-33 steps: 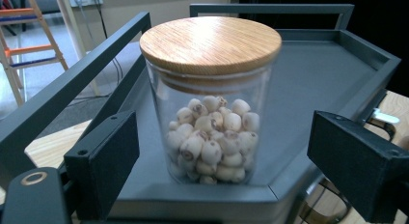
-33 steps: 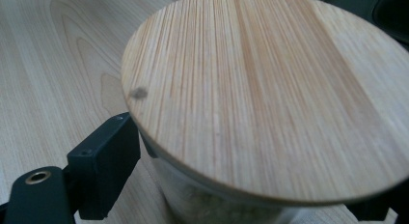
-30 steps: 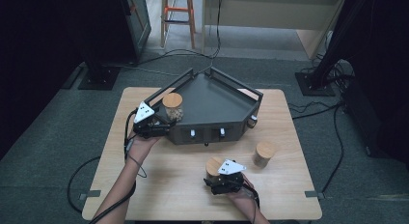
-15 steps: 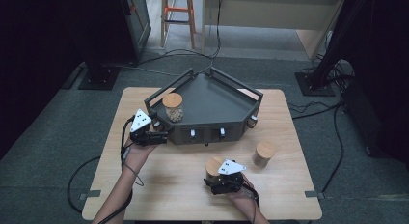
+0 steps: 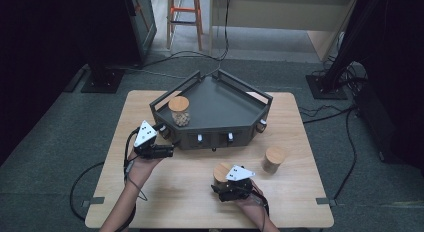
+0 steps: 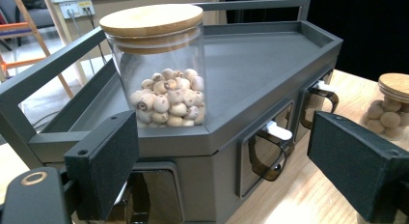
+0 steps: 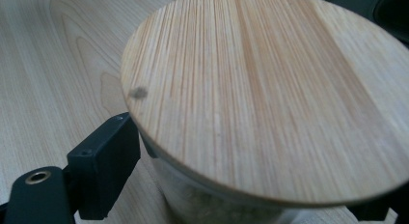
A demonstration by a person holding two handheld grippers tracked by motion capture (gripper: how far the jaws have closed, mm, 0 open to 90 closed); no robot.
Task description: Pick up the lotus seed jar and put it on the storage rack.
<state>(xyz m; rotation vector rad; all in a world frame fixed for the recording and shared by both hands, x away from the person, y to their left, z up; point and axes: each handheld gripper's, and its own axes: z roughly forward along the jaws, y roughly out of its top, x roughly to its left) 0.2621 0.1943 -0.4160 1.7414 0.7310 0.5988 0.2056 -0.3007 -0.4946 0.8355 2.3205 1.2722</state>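
Jaws of the left gripper (image 5: 162, 151) stand wide apart with nothing between them; in the high view it sits at about nine o'clock from the table's (image 5: 175, 202) centre, just beside the front-left corner of the dark tray cabinet (image 5: 220, 104). In the left gripper view its two black pads (image 6: 103, 168) frame the cabinet's drawer fronts (image 6: 263, 149), whose clear handles (image 6: 272, 154) hang down, and they touch nothing.

At ten o'clock on the cabinet's top, close to its left rail, a glass jar (image 5: 179, 110) stands upright with a bamboo lid and is partly filled with pale round seeds (image 6: 169, 98).

Towards six o'clock on the table the right gripper (image 5: 225, 188) is closed around a second jar (image 5: 221, 173). In the right gripper view this jar's bamboo lid (image 7: 270, 89) looms large, and one black pad (image 7: 103, 168) presses the glass just under its rim.

At four o'clock, near the cabinet's front-right corner, a third jar (image 5: 273, 159) stands alone on the wood, apart from both grippers.
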